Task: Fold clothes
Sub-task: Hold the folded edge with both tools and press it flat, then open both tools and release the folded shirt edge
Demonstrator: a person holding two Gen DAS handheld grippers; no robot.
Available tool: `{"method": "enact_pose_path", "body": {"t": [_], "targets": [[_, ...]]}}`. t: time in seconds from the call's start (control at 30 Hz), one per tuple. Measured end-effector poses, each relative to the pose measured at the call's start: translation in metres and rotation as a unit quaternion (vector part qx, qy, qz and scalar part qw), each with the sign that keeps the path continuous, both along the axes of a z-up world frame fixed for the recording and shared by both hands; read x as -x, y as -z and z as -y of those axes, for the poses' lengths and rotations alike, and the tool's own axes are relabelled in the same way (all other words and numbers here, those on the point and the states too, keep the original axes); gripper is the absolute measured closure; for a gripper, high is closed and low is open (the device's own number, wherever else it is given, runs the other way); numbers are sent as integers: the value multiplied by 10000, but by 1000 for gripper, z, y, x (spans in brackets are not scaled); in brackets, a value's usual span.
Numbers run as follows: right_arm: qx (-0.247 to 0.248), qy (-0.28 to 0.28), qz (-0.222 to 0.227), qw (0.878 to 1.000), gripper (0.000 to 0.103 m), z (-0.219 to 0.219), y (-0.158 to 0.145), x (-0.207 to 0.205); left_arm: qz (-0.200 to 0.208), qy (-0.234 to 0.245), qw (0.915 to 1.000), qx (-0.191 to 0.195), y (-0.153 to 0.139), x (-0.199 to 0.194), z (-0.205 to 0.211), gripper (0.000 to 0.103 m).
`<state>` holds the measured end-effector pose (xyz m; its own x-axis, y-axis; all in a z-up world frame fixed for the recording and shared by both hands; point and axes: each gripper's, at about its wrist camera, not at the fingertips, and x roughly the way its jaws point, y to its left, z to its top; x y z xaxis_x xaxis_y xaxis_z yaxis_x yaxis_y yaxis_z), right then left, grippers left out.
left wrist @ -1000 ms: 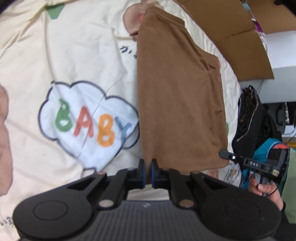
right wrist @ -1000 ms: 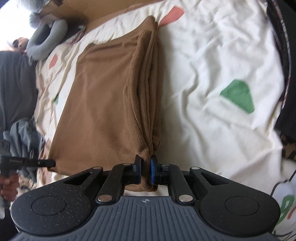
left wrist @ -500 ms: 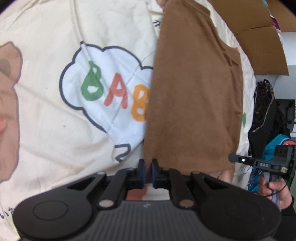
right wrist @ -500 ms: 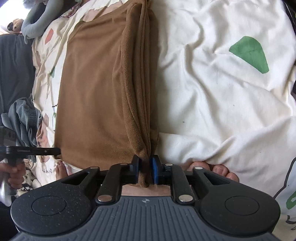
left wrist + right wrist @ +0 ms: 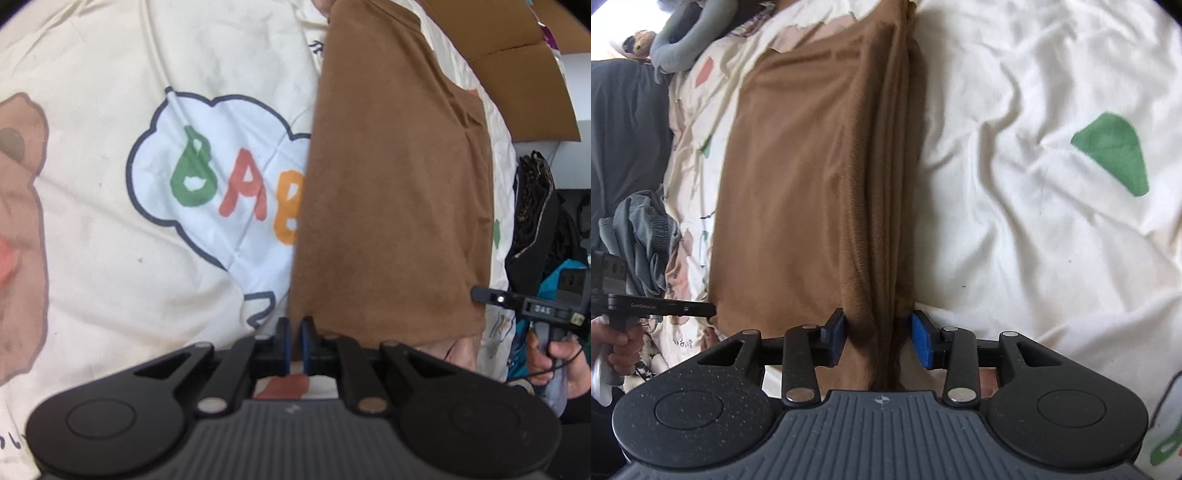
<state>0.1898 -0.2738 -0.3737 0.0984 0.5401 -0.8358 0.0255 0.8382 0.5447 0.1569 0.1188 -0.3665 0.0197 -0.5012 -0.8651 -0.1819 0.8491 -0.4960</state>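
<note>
My left gripper (image 5: 294, 334) is pinching the brown garment (image 5: 391, 206); my right gripper (image 5: 879, 341) (right view only) is standing released around its folded edge.

A home bedroom: child's "BABY" quilt (image 5: 110, 184), cardboard boxes (image 5: 517, 74), heaped clothes (image 5: 642, 229).
</note>
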Motion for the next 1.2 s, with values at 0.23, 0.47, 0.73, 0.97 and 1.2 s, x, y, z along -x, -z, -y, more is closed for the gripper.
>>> {"method": "enact_pose_path", "body": {"t": [0.23,0.47,0.73,0.97,1.2], "targets": [[-507,344,-178,9980,55,10,17,2,-1,-6,10000,34,2,3,-3,97],[-902,336,-221,9951,87,8,12,3,85,148,9998,-68,-9,3,-7,98],[-612,138,-409,9972,73,4,12,3,-114,-19,9999,-73,-8,-4,-21,98],[-475,54,114,9988,55,11,-19,-7,378,-131,9992,-62,-34,-23,-26,90],[-175,25,491,9986,51,0,-21,-32,825,-109,9965,30,-41,-46,-6,90]]}}
